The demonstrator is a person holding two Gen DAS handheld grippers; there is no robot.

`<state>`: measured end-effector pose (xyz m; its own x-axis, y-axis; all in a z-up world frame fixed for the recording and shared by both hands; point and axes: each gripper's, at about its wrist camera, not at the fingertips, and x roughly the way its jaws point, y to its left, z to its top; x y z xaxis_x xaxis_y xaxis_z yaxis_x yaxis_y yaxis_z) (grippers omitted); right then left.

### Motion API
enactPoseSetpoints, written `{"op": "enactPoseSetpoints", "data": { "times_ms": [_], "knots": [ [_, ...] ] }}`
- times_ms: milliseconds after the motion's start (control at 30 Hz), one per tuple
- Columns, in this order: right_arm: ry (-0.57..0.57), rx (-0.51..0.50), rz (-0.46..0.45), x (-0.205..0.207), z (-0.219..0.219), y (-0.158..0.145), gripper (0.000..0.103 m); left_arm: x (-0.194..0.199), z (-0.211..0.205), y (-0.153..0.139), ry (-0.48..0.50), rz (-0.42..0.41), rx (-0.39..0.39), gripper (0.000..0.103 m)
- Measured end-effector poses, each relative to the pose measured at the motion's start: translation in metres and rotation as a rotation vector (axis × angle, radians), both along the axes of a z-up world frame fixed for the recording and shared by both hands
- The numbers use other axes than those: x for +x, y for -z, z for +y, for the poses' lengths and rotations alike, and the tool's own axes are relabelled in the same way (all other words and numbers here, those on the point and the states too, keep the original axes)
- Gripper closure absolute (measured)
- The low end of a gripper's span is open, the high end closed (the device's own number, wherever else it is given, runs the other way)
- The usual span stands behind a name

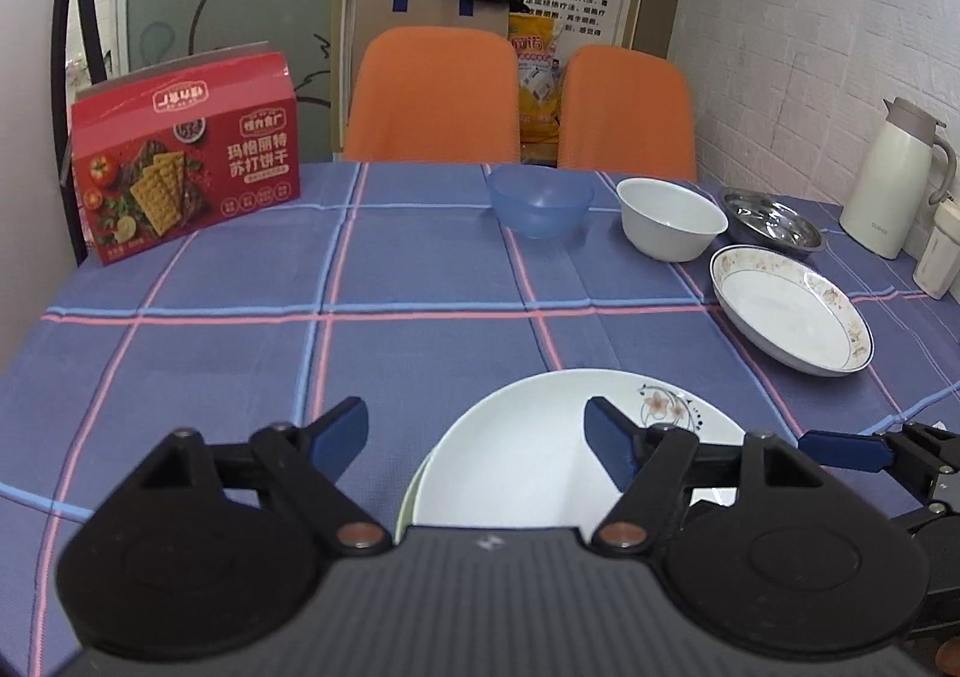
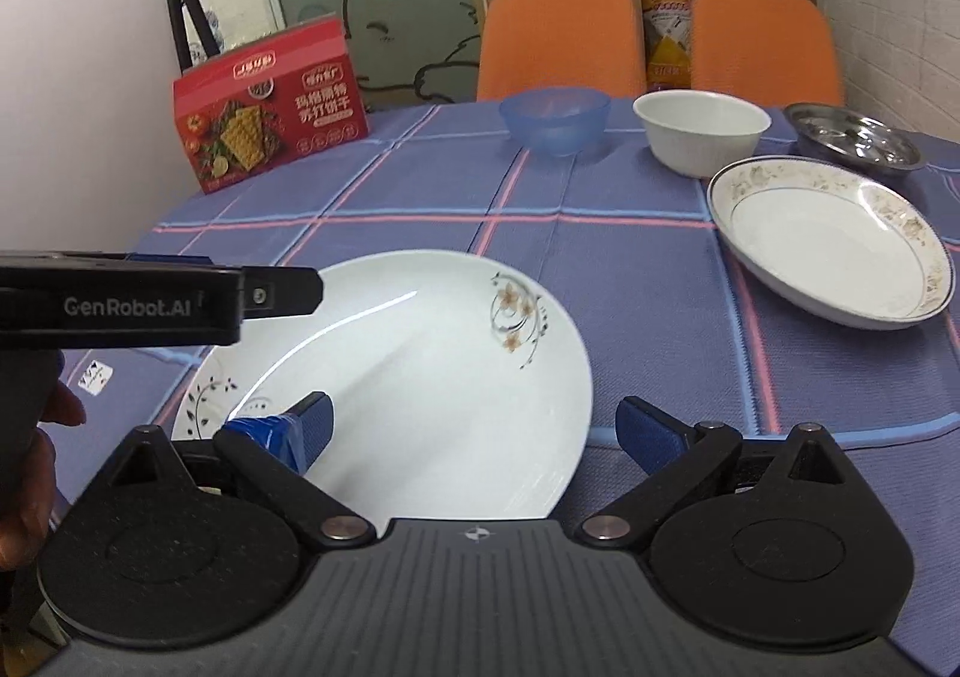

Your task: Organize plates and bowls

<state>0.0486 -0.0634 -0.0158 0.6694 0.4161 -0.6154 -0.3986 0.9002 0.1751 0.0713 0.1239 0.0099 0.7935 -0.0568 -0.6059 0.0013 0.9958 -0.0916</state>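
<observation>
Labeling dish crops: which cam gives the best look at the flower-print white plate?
Right wrist. The flower-print white plate shows nearly whole there, both floral motifs visible, with only its near edge under the right tool. Left wrist shows just its far part, one motif, the rest hidden behind the left tool.

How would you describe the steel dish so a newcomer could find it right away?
Start at the cream thermos jug by the white brick wall. Just left of it on the checked tablecloth sits the steel dish, behind the gold-patterned plate. It is the only shiny metal piece.
</observation>
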Motion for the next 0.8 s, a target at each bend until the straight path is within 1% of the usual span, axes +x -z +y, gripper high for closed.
{"op": "enactPoseSetpoints", "data": {
  "times_ms": [67, 233, 300, 467, 633, 800],
  "knots": [
    [0.013, 0.005, -0.011, 0.0, -0.007, -0.004, 0.014, 0.001, -0.005, -0.001, 0.002, 0.002, 0.006, 0.031],
    [0.044, 0.027, 0.005, 0.0, -0.026, -0.003, 0.014, 0.005, -0.023, 0.0, 0.021, 0.022, 0.018, 0.03],
    [0.067, 0.032, 0.011, 0.001, -0.036, -0.001, 0.014, 0.007, -0.032, -0.001, 0.028, 0.028, 0.024, 0.03],
    [0.15, 0.076, 0.026, -0.001, -0.068, 0.002, 0.014, 0.01, -0.056, -0.004, 0.06, 0.013, 0.021, 0.03],
    [0.233, 0.107, 0.034, 0.0, -0.096, 0.005, 0.014, 0.017, -0.079, -0.004, 0.101, 0.021, 0.047, 0.03],
    [0.27, 0.135, 0.039, 0.002, -0.118, 0.008, 0.014, 0.028, -0.093, -0.002, 0.117, 0.038, 0.063, 0.03]
  ]
}}
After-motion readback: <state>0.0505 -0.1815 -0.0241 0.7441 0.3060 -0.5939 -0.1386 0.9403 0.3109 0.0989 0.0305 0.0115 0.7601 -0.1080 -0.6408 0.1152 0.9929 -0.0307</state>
